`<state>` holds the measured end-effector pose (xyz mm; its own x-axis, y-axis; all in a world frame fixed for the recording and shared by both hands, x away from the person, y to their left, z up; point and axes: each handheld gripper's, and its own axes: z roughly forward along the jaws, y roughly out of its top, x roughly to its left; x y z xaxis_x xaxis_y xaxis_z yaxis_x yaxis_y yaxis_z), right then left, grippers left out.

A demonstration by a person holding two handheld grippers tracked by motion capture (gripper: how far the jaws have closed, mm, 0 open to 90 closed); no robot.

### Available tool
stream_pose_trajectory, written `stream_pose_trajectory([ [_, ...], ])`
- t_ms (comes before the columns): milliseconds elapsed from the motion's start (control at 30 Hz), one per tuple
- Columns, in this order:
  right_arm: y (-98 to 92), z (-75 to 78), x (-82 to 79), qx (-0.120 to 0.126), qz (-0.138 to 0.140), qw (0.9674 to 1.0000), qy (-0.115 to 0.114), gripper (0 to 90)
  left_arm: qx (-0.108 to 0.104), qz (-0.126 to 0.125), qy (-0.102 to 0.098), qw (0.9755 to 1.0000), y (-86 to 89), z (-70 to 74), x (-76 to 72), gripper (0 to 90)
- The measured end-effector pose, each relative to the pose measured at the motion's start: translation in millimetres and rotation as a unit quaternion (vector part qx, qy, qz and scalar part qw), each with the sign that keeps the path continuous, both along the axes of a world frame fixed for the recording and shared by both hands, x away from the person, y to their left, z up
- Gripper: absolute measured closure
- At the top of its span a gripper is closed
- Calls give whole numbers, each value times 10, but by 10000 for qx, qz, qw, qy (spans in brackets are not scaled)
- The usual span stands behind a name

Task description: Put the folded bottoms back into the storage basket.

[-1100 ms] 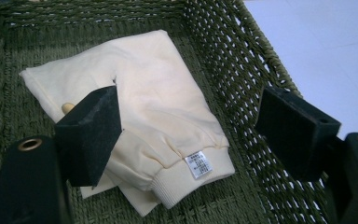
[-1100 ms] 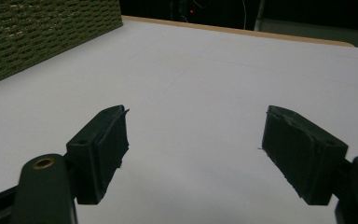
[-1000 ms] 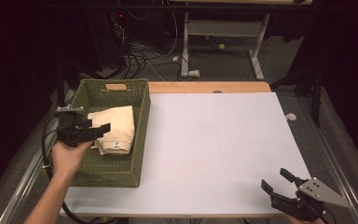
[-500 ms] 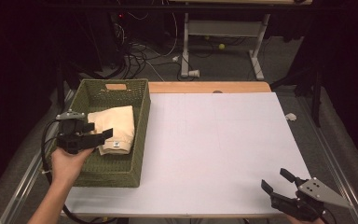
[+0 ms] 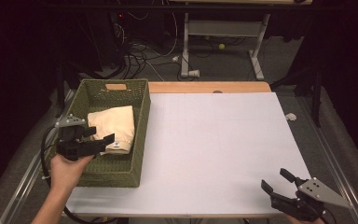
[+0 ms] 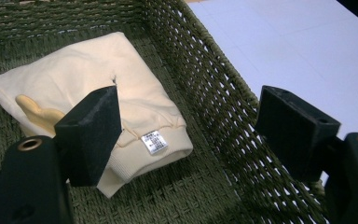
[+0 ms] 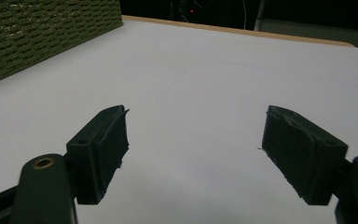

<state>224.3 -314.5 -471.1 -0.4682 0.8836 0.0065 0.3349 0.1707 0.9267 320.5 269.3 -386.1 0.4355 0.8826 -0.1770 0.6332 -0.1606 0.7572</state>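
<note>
Left tool and right tool both hover, jaws spread wide apart.

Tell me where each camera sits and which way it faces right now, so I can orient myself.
High view: above the near table edge, looking forward and down on the white table; a forearm, left gripper and right gripper show.
Left gripper view: rides the left gripper, looking into the green basket at the folded cream garment.
Right gripper view: rides the right gripper, looking low across the table toward the basket's outer wall.
Shared: basket and table.
</note>
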Motion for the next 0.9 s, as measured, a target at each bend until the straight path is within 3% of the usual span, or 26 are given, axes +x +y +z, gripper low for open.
stream_pose_trajectory([
  [900, 2, 0, 1, -9, -6, 10000, 3, 231, -64, -6, -276, 9996, 13, -105, -307, 213],
])
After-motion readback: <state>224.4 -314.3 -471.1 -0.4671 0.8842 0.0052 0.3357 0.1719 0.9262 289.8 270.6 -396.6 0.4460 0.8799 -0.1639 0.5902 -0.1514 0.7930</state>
